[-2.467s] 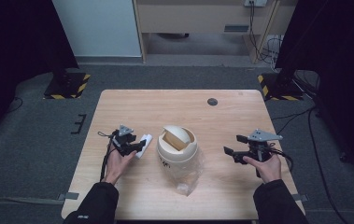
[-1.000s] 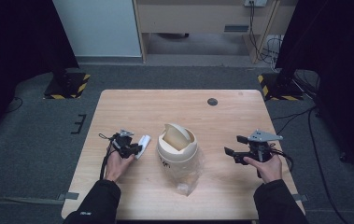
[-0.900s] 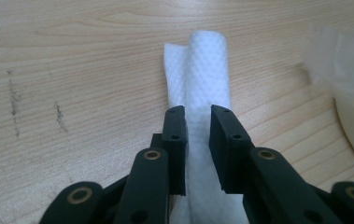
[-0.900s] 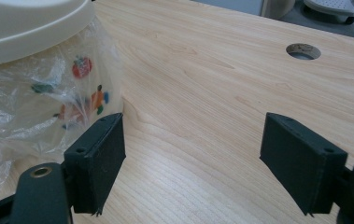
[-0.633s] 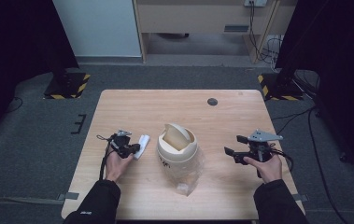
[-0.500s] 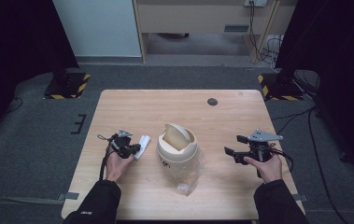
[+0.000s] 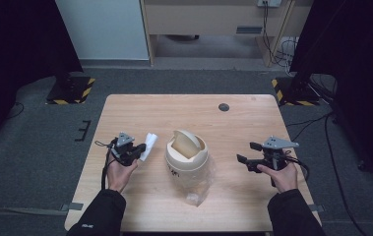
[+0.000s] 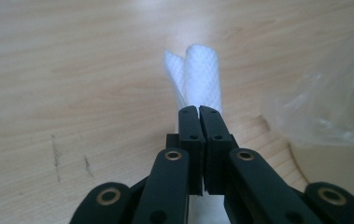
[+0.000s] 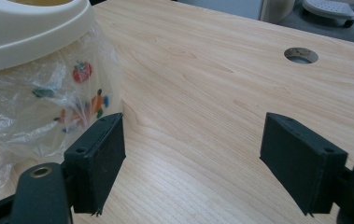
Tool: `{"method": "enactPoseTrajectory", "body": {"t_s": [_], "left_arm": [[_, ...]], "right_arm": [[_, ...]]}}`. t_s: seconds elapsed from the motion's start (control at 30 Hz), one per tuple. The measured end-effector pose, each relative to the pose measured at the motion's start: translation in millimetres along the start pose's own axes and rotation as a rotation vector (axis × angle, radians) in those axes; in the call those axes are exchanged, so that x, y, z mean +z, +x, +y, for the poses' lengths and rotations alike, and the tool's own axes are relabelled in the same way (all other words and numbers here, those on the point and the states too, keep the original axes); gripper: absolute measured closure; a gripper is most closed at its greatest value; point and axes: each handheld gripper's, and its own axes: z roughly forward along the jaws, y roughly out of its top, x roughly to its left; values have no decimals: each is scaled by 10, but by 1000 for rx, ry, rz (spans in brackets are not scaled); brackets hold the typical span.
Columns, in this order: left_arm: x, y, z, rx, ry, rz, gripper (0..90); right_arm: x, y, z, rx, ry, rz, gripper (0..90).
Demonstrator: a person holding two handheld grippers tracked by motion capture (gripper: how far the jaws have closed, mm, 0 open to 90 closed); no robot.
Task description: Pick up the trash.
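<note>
Your left gripper (image 7: 134, 151) has its jaws clamped tight on a white wipe (image 7: 149, 143) — the folded sheet sticks out past the tips, just left of the cream bin (image 7: 186, 156). In the left gripper view the wipe (image 8: 198, 79) hangs above the wooden table (image 8: 48, 70), pinched thin between the pads. The bin stands mid-table with a clear plastic bag (image 7: 201, 184) around it. Your right gripper (image 7: 253, 160) hovers well right of the bin — jaws spread wide, nothing between them.

Even overhead light, dark surroundings — close-ups soft
</note>
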Motion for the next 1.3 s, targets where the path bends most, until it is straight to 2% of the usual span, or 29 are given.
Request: {"method": "enactPoseTrajectory", "body": {"t_s": [0.03, 0.1, 0.13, 0.17, 0.23, 0.27, 0.33, 0.43, 0.53, 0.73, 0.83, 0.9, 0.93, 1.0, 1.13, 1.3], "left_arm": [[0, 0, 0, 0, 0, 0, 884], [-126, -9, 69, 3, -74, 6, 883], [-163, -13, 96, 2, -100, 5, 883], [-163, -13, 96, 2, -100, 5, 883], [-255, -37, 182, 18, -169, 1, 883], [-280, -49, 209, 25, -189, -4, 883], [-305, -64, 232, 37, -204, 3, 884], [-349, -104, 272, 57, -238, -9, 883], [-448, -147, 344, 59, -292, -25, 883], [-536, -198, 400, 65, -331, -45, 883], [-587, -232, 441, 62, -356, -60, 883], [-650, -276, 495, 60, -393, -81, 883], [-650, -276, 495, 60, -393, -81, 883], [-706, -329, 535, 72, -419, -96, 883], [-753, -387, 574, 84, -447, -108, 883], [-841, -475, 642, 105, -495, -124, 883]], "right_arm": [[0, 0, 0, 0, 0, 0, 220], [-1, -2, 4, 3, -6, -1, 221], [-1, -3, 6, 3, -7, -1, 220], [-1, -3, 6, 3, -7, -1, 220], [-5, -9, 13, 7, -12, 0, 221], [-11, -14, 18, 9, -14, 2, 221], [-13, -18, 22, 10, -21, 1, 223], [-28, -23, 40, 11, -34, 1, 223], [-59, -27, 70, 15, -66, 0, 221], [-99, -38, 103, 27, -102, -5, 215], [-113, -40, 115, 33, -110, -14, 197], [-130, -45, 136, 39, -127, -24, 191], [-130, -45, 136, 39, -127, -24, 191], [-169, -45, 174, 43, -165, -32, 192], [-216, -45, 224, 48, -206, -40, 193], [-258, -22, 276, 42, -232, -35, 210]]}}
